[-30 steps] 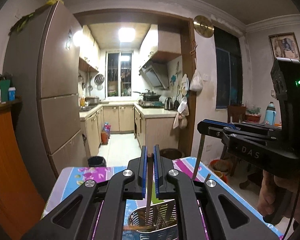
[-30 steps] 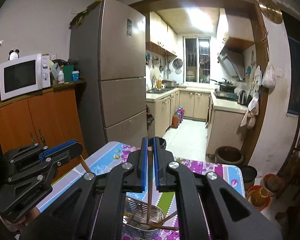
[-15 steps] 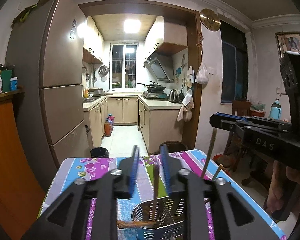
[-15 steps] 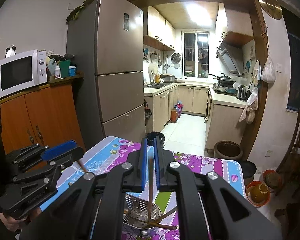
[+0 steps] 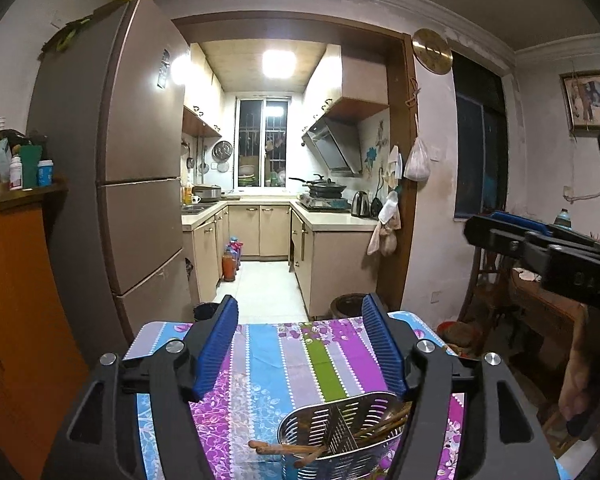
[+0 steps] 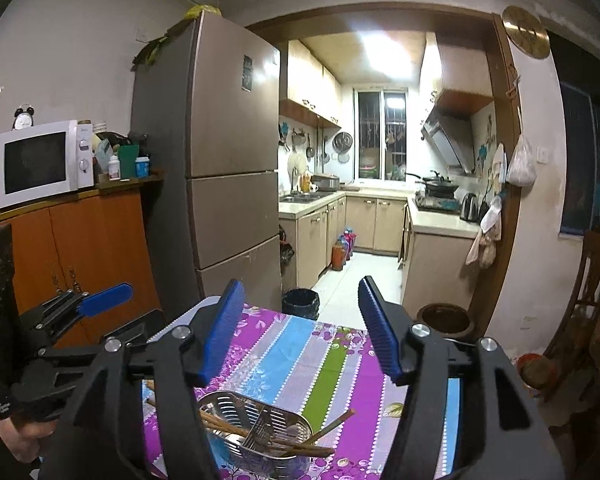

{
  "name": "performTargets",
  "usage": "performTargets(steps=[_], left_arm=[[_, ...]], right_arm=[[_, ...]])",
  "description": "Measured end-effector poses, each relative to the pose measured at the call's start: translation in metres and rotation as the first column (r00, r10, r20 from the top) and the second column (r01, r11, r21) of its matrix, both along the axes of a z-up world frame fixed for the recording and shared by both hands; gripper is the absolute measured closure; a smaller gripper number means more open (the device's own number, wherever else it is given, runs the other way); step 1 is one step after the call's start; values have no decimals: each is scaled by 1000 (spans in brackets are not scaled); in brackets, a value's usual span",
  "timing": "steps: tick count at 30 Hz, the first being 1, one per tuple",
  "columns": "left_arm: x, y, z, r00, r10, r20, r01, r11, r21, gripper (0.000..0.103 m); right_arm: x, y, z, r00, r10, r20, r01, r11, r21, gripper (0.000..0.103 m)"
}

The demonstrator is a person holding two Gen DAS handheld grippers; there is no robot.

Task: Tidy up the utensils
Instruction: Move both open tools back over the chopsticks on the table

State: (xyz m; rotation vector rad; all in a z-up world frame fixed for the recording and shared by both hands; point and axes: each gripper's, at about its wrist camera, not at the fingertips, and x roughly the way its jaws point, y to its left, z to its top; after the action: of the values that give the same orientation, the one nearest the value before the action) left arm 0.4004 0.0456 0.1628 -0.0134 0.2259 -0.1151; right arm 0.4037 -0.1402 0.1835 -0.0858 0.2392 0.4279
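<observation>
A fridge (image 6: 228, 152) stands beside a microwave (image 6: 40, 162) on a cabinet (image 6: 88, 248).

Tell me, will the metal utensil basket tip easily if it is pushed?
Probably yes. The metal utensil basket looks thin and perforated, so likely light. The chopsticks lean over its rim, which may unbalance it. It might also slide on the tablecloth.

A bright ceiling light (image 5: 278, 63) in the kitchen, ahead of both claws, glares off the refrigerator (image 6: 236, 120). The near room is dim. Fisheye curvature bends walls at black-vignetted edges; focus is sharp.
</observation>
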Motion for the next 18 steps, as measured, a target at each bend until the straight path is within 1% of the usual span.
performTargets(steps=[2,5,6,8,10,14,16,18], left_arm=[[-9,2,3,1000,3,12,-3,1000,-1,31],[-30,7,8,999,11,39,-11,1000,-2,27],[-38,10,10,999,13,48,-13,1000,-3,26],[-55,16,12,998,19,67,-19,1000,-5,22],[-79,23,13,995,27,98,-26,1000,-9,19],[-129,34,7,990,28,139,-27,1000,-10,13],[-157,38,-4,990,23,141,-22,1000,-3,12],[-186,40,-22,990,16,142,-18,1000,15,11]], right_arm=[[-12,-4,6,1000,8,13,-8,1000,6,43],[-35,-12,15,999,16,37,-16,1000,17,36],[-46,-15,18,999,18,46,-19,1000,22,34],[-63,-22,20,998,20,57,-22,999,31,31],[-89,-28,20,996,32,78,-35,999,35,27],[-136,-37,8,993,59,105,-61,998,15,23],[-161,-39,-5,991,74,111,-75,997,6,23],[-187,-43,-22,990,89,110,-90,996,5,23]])
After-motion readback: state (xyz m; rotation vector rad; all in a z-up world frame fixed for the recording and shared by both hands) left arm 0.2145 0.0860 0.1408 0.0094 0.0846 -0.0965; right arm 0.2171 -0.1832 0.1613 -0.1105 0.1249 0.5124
